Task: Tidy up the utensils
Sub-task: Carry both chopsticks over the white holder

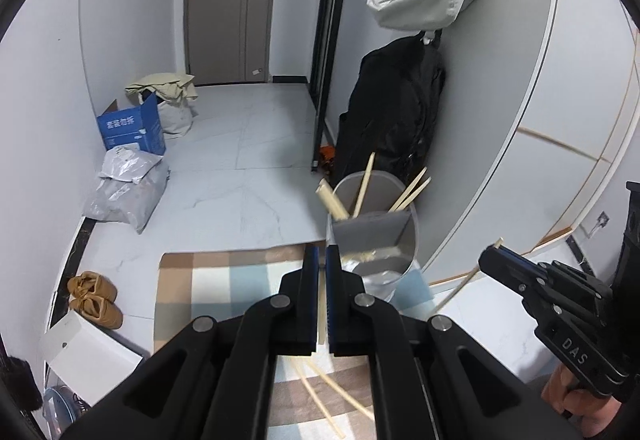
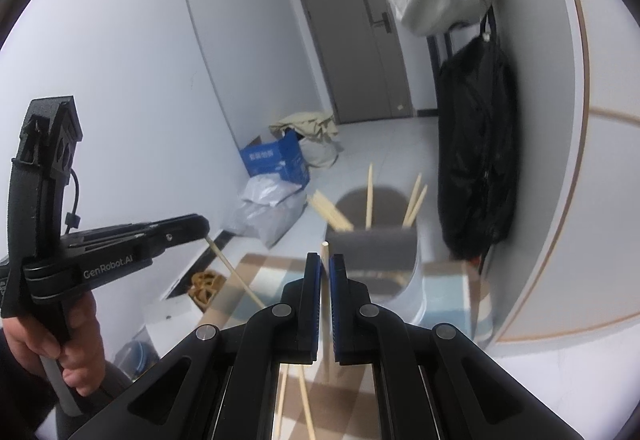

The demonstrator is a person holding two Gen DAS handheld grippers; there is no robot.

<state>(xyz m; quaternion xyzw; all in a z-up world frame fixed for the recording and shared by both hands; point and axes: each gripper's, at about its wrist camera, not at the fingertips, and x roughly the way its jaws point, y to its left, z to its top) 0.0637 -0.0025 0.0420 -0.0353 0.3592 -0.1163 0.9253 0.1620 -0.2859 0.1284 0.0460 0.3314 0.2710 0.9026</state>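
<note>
**Both grippers pinch a chopstick each**

The left gripper point(image 1: 322, 260) and right gripper point(image 2: 326, 264) each pinch one chopstick point(image 2: 327, 304) near the grey holder point(image 1: 372, 240), which holds several more sticks above the checked cloth point(image 1: 224, 280).

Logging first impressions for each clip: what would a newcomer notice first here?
Each gripper is shut on one chopstick: the left gripper low in the middle of its view, the right gripper likewise. Just beyond them a grey holder stands on the checked mat, several chopsticks already leaning inside.
</note>
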